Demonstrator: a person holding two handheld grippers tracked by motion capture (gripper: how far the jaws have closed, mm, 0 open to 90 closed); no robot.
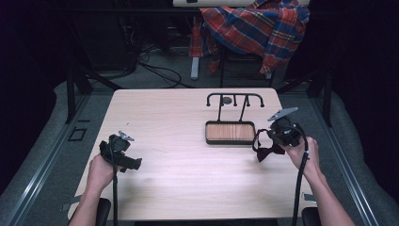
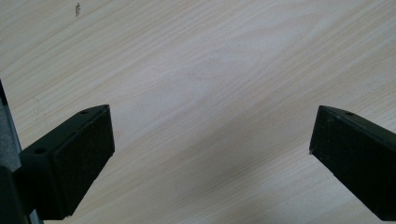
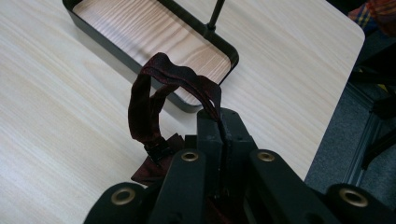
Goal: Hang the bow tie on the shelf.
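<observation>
Jaws of the right gripper (image 3: 223, 122) pinch a dark red bow tie's (image 3: 149, 105) strap beside the tray stand (image 1: 230, 132); left gripper (image 2: 212, 140) gapes wide over bare tabletop (image 2: 210, 60).

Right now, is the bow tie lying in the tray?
No. The right gripper holds the dark red bow tie by its strap above the table, beside the tray.
</observation>
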